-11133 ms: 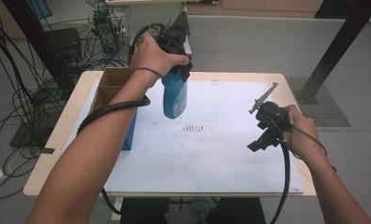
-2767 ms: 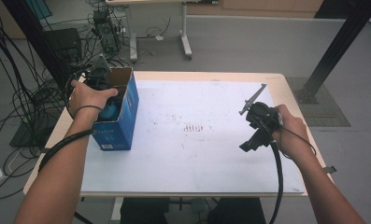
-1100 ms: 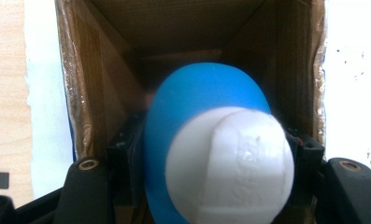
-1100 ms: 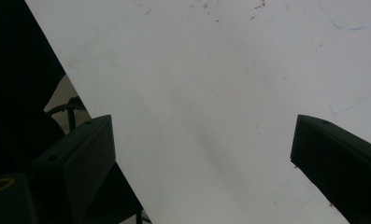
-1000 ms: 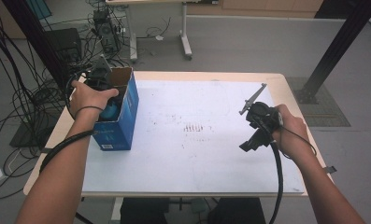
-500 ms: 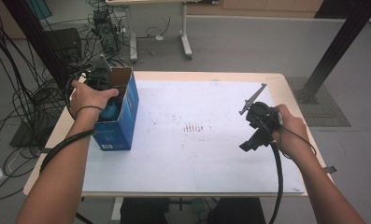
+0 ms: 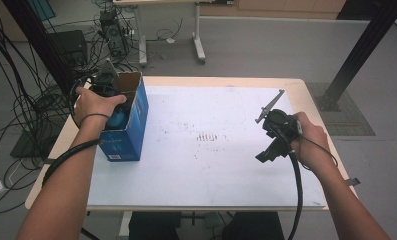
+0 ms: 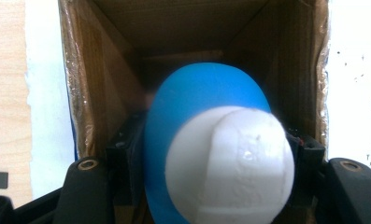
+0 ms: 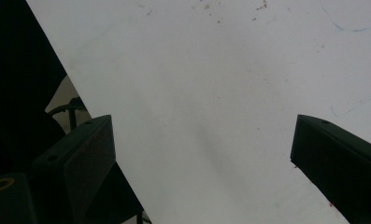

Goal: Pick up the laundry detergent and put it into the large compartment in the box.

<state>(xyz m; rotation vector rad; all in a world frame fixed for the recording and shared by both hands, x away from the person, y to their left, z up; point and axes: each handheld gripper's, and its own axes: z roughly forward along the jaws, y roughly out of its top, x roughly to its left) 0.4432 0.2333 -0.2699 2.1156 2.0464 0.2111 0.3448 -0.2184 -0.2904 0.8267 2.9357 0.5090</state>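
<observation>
While the left gripper (image 8: 206, 186) pinches the blue bottle (image 8: 206, 121) inside the box (image 7: 136, 107) for packing, the right gripper (image 9: 206, 154) idles, jaws spread.

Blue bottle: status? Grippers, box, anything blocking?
Left gripper shut on blue bottle, bottle down inside cardboard box. Right gripper open, empty, above white table sheet. Nothing in the way.

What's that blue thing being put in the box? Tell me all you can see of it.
The blue bottle is smooth, plastic-looking and rounded, with a white cap facing the camera. The left gripper clamps it from both sides. It sits partly inside the open cardboard box at the table's left edge, its far end hidden in the box.
</observation>
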